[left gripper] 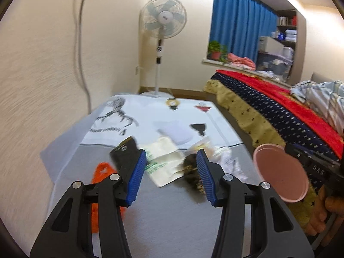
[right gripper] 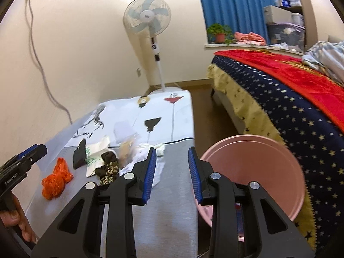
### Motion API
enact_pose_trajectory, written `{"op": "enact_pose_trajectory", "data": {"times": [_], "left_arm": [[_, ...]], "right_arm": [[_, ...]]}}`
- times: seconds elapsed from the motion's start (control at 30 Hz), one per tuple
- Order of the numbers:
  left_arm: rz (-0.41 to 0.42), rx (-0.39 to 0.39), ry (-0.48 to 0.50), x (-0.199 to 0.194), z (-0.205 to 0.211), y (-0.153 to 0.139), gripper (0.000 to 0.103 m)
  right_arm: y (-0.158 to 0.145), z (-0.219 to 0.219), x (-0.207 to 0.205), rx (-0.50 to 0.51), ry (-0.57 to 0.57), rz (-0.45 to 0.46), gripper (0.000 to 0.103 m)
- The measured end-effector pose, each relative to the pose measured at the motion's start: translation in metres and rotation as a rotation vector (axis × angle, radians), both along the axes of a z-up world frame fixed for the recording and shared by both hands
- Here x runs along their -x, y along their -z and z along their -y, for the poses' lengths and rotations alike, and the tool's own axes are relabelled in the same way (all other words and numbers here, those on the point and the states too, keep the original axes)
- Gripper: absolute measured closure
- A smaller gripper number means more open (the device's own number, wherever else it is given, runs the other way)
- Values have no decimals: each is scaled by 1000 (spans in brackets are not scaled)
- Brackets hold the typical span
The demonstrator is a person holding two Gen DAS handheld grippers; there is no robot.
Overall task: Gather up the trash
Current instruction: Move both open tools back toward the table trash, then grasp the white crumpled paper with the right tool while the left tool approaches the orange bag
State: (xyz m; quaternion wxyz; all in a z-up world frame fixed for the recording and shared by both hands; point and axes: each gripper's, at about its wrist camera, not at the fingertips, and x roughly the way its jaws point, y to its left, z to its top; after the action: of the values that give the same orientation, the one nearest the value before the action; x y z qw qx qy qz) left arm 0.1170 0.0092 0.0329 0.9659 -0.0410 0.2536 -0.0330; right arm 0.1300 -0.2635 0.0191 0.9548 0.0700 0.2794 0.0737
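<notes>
While both the left tongs (left gripper: 171,173) and right tongs (right gripper: 169,175) gape empty, the orange bag (right gripper: 56,180) on the counter (right gripper: 172,215) looks light, crumpled, slippery; pinch a raised fold.

A low table (right gripper: 172,193) carries the trash, its near half covered in grey cloth, its far half in a white printed sheet (right gripper: 129,116). In the right wrist view an orange plastic bag (right gripper: 56,181) lies at nine o'clock on it. At ten to eleven o'clock sit a black packet (right gripper: 79,157), a white-and-green bag (right gripper: 95,157) and a dark patterned wrapper (right gripper: 108,167), touching. Crumpled white paper (right gripper: 150,150) and a clear wrapper (right gripper: 126,150) lie around twelve.
</notes>
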Motion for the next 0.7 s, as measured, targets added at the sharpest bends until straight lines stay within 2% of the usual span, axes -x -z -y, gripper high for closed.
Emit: {"op": "enact_pose_trajectory", "data": {"times": [0.17,0.3,0.5,0.63,0.7], "left_arm": [[-41,-13,-70,2,-23,15,55],[-83,6,-135,-3,-40,27,54],[-138,-30,-190,-8,-47,45,54],[-181,-19,-237,-13,-58,57,44],[-207,-22,-256,-16,-61,62,44]], "right_arm": [[15,-17,-13,-5,-25,-27,72],[28,-30,-23,-3,-45,-54,70],[47,-44,-37,2,-63,-109,68],[59,-52,-44,12,-70,-142,67],[65,-56,-47,22,-69,-162,61]]}}
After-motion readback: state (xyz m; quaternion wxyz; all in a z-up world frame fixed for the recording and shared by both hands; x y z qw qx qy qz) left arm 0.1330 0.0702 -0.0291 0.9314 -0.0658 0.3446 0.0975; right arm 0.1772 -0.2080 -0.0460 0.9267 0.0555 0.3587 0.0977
